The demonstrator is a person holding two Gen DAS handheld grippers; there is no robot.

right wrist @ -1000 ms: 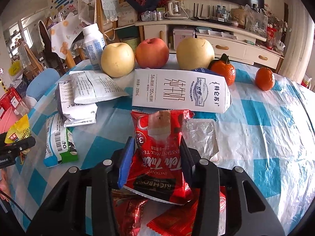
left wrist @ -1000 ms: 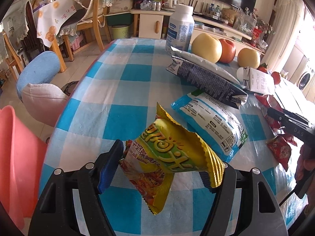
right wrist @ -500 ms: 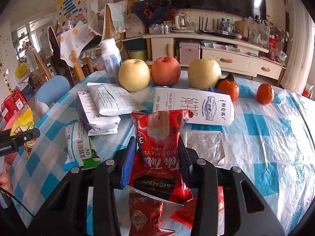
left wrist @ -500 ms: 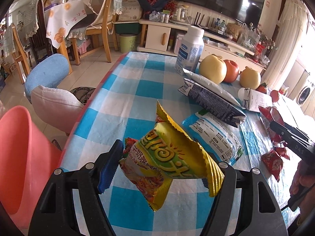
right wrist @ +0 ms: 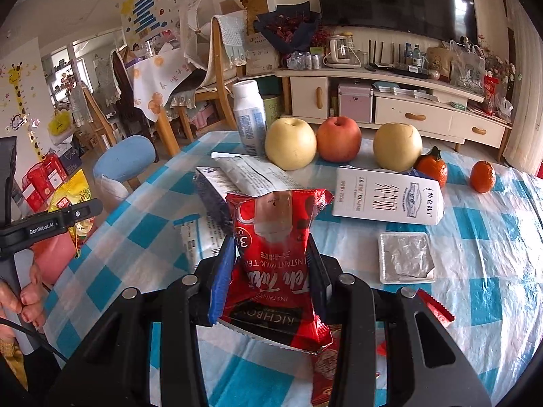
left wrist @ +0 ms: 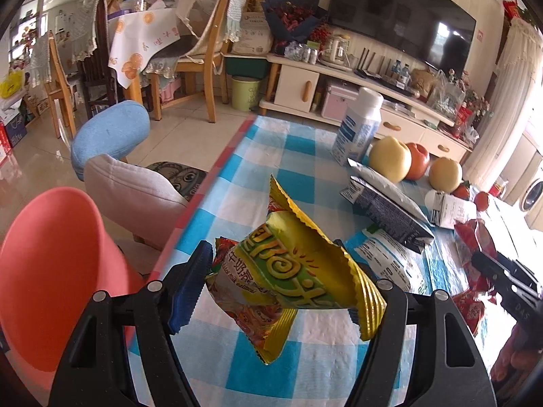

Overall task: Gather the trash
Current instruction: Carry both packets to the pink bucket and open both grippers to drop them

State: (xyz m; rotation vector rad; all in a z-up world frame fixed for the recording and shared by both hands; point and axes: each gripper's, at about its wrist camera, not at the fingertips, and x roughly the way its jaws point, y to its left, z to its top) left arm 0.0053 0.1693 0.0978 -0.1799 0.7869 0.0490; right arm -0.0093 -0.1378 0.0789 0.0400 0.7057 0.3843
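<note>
My left gripper (left wrist: pixel 276 291) is shut on a yellow-green snack bag (left wrist: pixel 298 257) and holds it above the blue-checked table (left wrist: pixel 298 149), near its left edge. A salmon-pink bin (left wrist: pixel 51 254) stands on the floor just left of that gripper. My right gripper (right wrist: pixel 271 264) is shut on a red instant milk tea packet (right wrist: pixel 271 224), lifted off the table. In the right wrist view, the left gripper (right wrist: pixel 51 224) shows at far left with a hand on its handle. More red packets (left wrist: pixel 470 308) lie on the table under the right gripper (left wrist: pixel 509 281).
On the table lie a white-blue wrapper (left wrist: pixel 390 261), a dark wrapper (left wrist: pixel 387 210), a white milk carton (right wrist: pixel 387 200) and a foil tray (right wrist: pixel 405 257). Behind them stand a white bottle (right wrist: pixel 251 118), three fruits (right wrist: pixel 337 139) and two oranges (right wrist: pixel 482 176). A cushioned chair (left wrist: pixel 132 193) is beside the table.
Both grippers have risen and drawn back from the table with their packets still held. The pink bin fills more of the left wrist view.
</note>
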